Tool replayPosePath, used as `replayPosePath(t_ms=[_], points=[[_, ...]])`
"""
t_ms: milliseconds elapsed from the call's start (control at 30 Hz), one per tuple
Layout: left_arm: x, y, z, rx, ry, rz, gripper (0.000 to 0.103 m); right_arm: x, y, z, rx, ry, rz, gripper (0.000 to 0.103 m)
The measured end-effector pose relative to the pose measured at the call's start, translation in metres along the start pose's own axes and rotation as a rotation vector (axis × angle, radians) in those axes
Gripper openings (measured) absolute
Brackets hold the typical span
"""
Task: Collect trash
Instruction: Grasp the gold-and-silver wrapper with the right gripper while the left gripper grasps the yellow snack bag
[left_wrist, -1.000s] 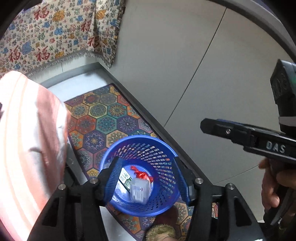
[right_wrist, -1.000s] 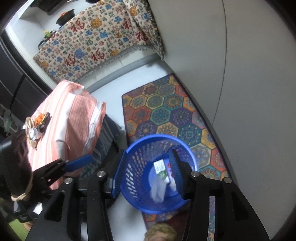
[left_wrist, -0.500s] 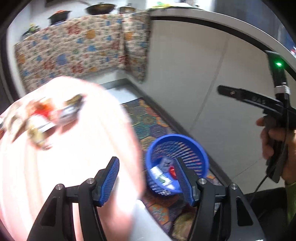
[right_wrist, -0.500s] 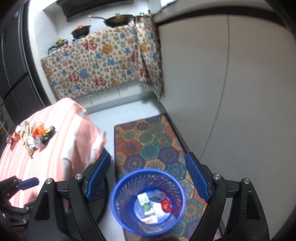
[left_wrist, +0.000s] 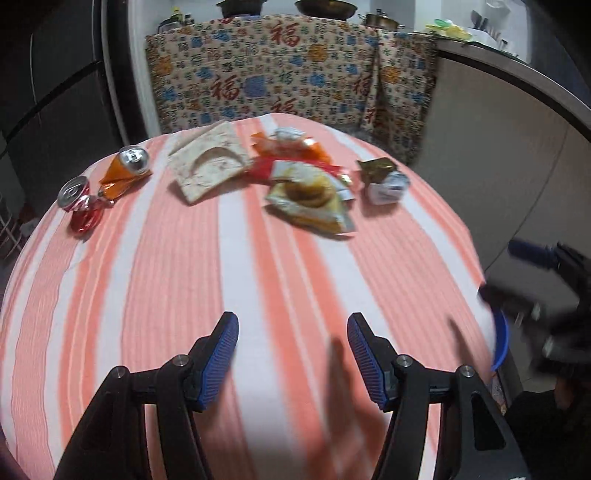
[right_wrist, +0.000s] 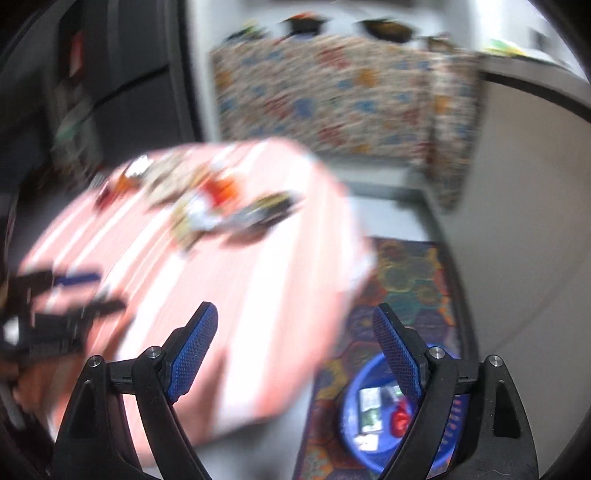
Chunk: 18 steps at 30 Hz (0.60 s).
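- The left gripper (left_wrist: 291, 354) hangs over the near part of a table (left_wrist: 166, 280) covered in an orange-and-white striped cloth; its 2 blue-padded jaws stand moderately apart with nothing between them.
- The right gripper (right_wrist: 295, 350) has its jaws spread wide and empty, over the right edge of the table and the floor beside it. This view is badly blurred.
- The trash lies along the far side of the table: a crushed red can (left_wrist: 78, 206) at far left, an orange can (left_wrist: 127, 166) just beside it, a pale flat tray (left_wrist: 208, 164) near the middle, snack wrappers (left_wrist: 306, 184) piled right of it, and a small crumpled carton (left_wrist: 384, 181) furthest right.
- A blue basket (right_wrist: 380, 417) stands on a patterned rug (right_wrist: 410, 280) on the floor, below the table's right edge. It holds a few pieces, 1 of them red (right_wrist: 400, 419).
- A patterned cloth (left_wrist: 288, 81) hangs behind the table.
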<state>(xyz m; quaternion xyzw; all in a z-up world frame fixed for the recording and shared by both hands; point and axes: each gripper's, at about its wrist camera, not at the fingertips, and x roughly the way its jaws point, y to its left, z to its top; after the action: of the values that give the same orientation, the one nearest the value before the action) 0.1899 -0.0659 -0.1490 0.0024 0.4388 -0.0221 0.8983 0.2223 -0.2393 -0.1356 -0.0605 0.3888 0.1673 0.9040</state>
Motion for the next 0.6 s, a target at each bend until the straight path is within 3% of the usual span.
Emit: replayPosePath(t_ms=[133,333,433,600], points=[[0.005,0.009,0.008,0.015,-0.003,-0.024,0.063,0.025,0.026,-0.009,-0.100,0.059,0.007,0.085],[0.023,-0.010,0.049,0.073,-0.016,-0.097,0.064,0.035,0.030,-0.012,-0.075,0.079,0.056,0.085],[0.035,-0.019,0.071,0.093,-0.034,-0.088,0.073,0.035,0.034,-0.011,-0.088,0.076,0.059,0.085],[0.074,-0.024,0.090,0.121,0.035,-0.037,0.073,0.038,0.037,-0.009,-0.086,0.074,0.067,0.085]])
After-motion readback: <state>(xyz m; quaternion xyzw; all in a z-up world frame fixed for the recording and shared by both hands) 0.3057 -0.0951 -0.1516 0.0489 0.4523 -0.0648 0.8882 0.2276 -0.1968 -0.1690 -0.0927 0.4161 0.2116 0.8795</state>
